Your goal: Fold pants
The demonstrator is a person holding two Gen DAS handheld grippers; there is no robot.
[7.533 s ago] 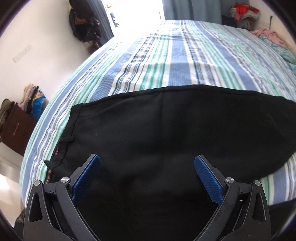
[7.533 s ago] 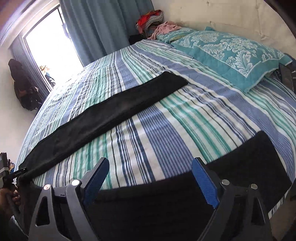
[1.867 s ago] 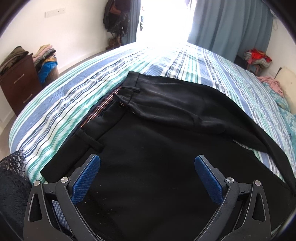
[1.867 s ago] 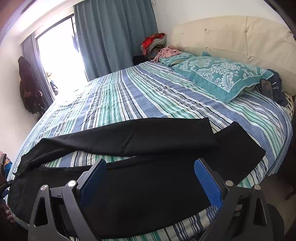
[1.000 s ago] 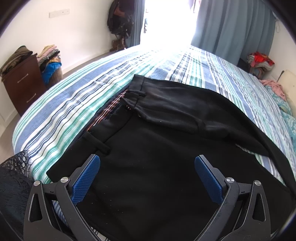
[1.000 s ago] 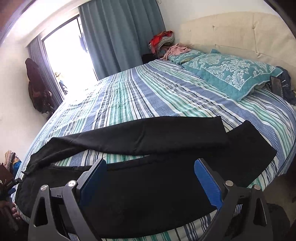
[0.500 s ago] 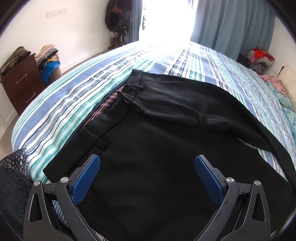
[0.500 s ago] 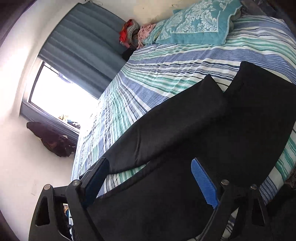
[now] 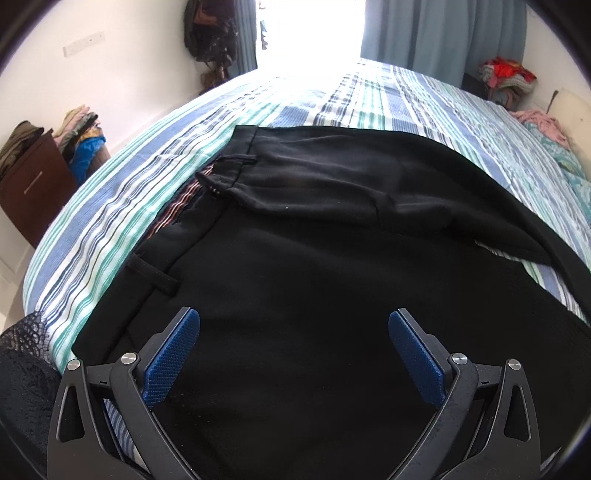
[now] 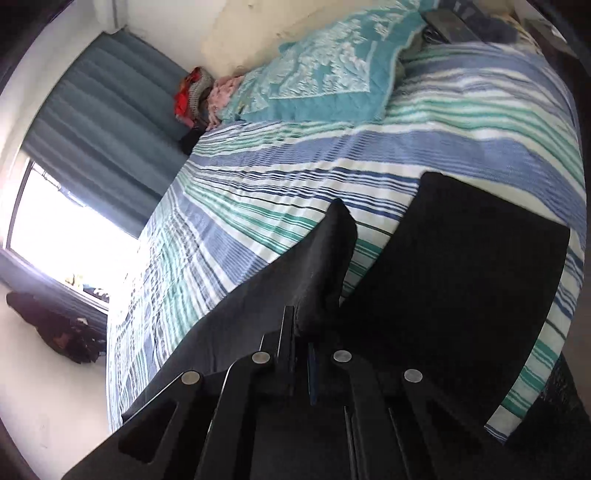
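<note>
Black pants (image 9: 314,258) lie spread on the striped bed (image 9: 122,206), waistband to the left, one leg folded partly over the other. My left gripper (image 9: 293,347) is open and empty, hovering over the seat of the pants. In the right wrist view the two legs (image 10: 469,258) end near the bed's edge. My right gripper (image 10: 301,332) is shut on the cuff end of the far leg (image 10: 325,266), which is lifted off the bed; the view is tilted.
A teal patterned pillow (image 10: 325,77) and a cream headboard (image 10: 251,33) lie at the bed's head. Blue curtains (image 9: 443,37) and a bright window stand beyond. A brown dresser (image 9: 29,184) with piled clothes stands at the left. Black lace fabric (image 9: 22,354) lies at my lower left.
My right gripper has tilted, moved down to the far leg's cuff and shut on it, lifting it. The left gripper has stayed open over the pants, barely moving.
</note>
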